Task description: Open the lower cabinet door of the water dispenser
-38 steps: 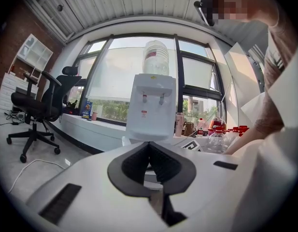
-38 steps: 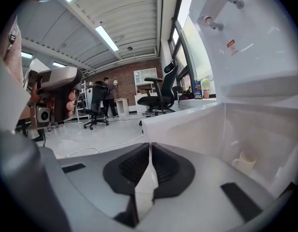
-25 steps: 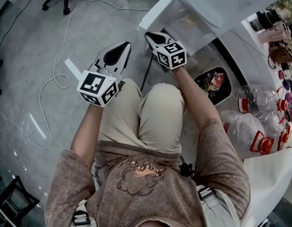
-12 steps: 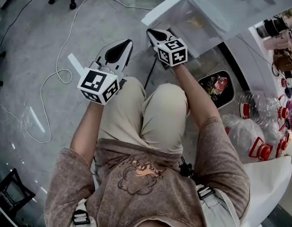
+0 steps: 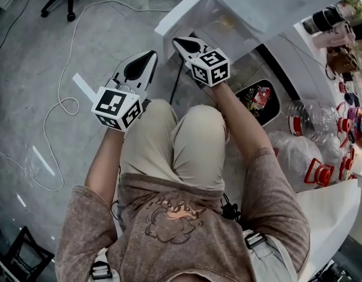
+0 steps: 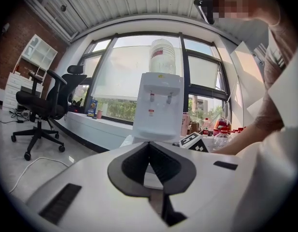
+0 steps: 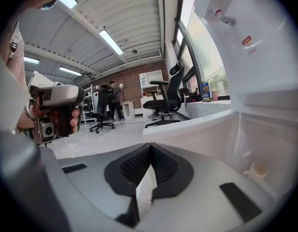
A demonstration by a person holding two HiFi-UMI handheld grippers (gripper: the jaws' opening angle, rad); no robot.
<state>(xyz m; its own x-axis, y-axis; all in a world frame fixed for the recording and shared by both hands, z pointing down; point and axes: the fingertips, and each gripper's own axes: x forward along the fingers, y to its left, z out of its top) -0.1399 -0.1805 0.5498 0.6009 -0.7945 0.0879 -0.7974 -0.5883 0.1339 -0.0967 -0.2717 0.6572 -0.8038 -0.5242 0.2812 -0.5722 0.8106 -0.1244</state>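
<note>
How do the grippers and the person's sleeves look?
The left gripper and right gripper are white, tapering to a point, with black pads. Each carries a cube of black-and-white square markers. The sleeves are short, mottled brown.

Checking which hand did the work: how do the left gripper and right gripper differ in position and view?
The right gripper is beside the open cabinet door; the left gripper hangs back over the floor. The right gripper view shows the cabinet's inside close up; the left gripper view takes in the water dispenser from farther off. Shared: both have jaws shut on nothing, the right's having just closed.
</note>
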